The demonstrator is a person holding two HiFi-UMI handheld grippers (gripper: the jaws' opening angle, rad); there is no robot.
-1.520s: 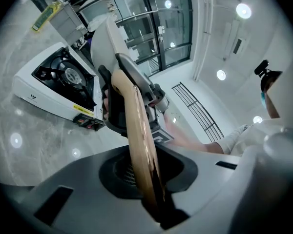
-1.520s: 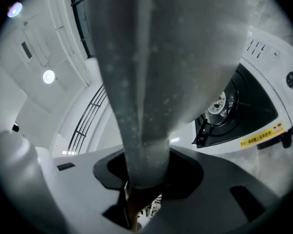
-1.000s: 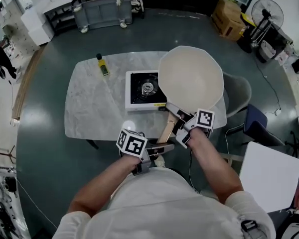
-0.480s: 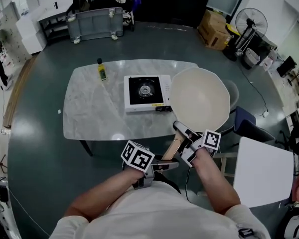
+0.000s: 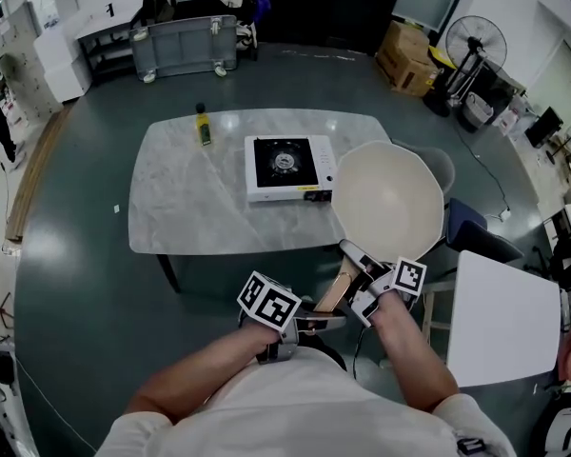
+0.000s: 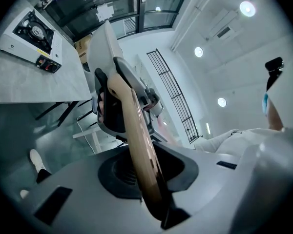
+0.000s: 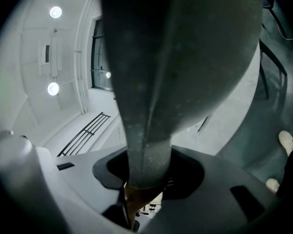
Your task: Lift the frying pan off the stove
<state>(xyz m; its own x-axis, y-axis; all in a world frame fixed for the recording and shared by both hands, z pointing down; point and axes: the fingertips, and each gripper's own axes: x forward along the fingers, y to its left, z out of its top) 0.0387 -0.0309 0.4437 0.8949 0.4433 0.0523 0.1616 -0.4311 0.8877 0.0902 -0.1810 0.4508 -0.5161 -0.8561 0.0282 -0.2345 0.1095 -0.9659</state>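
Left gripper [image 5: 321,320] and right gripper [image 5: 363,272] jaws pinch the handle [image 5: 339,291] of the frying pan [image 5: 388,203], which looks lifted clear of the stove [image 5: 287,168]; next, hold it level.

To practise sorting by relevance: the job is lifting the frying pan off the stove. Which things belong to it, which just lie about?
Job: frying pan, stove, left gripper and right gripper, both clamped on the pan.
Lying about: bottle on the table, fan, cardboard box.
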